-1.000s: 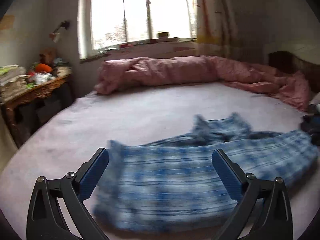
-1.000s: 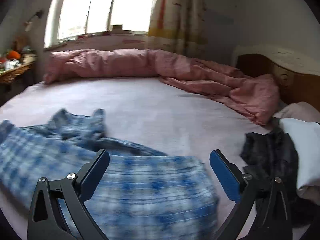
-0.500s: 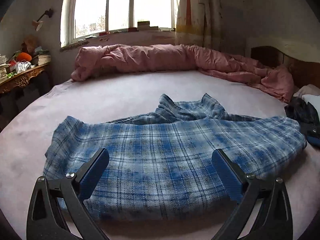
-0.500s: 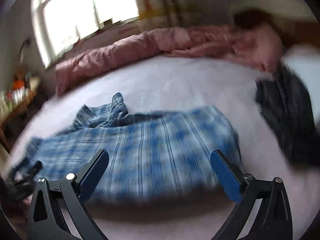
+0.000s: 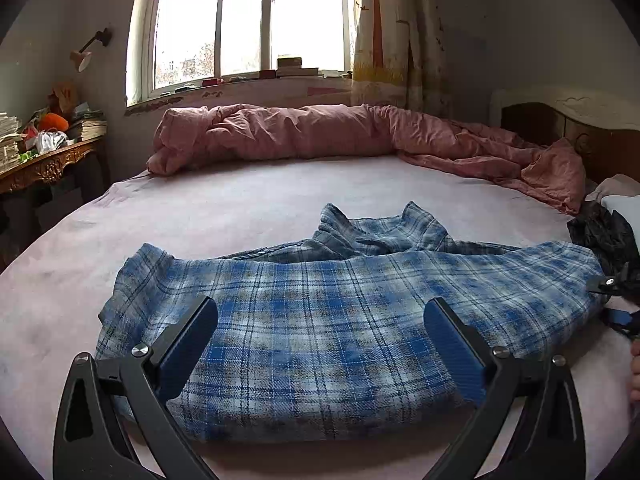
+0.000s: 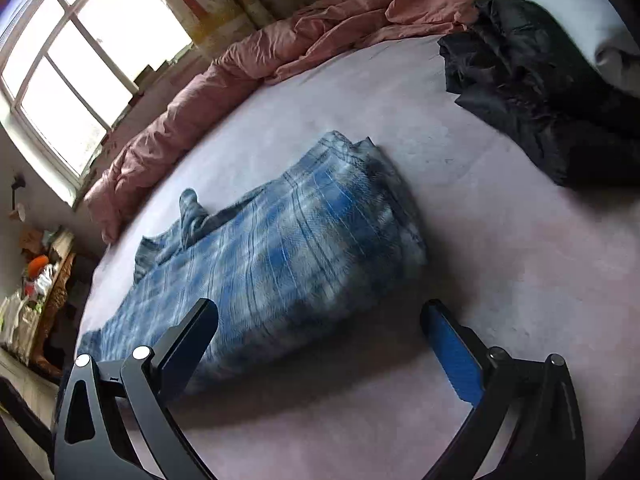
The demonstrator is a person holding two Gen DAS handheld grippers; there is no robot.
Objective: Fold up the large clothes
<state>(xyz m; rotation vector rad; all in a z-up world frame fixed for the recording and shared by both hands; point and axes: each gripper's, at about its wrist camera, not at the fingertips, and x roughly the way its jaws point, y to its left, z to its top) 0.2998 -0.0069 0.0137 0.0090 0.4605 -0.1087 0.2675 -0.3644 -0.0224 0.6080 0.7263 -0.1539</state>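
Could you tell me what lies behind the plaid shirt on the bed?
Behind the plaid shirt is bare pink sheet, then a rumpled pink duvet along the far edge below the window. What lies under the shirt's folded layers is covered.

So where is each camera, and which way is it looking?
Left wrist view: sits on the left gripper, low over the bed, facing the window; its open gripper frames the blue plaid shirt.
Right wrist view: sits on the right gripper, tilted, looking down across the bed from the shirt's right end; its open gripper shows, with a dark garment beyond.
Both views share the shirt, the pink duvet, the window and the dark garment.
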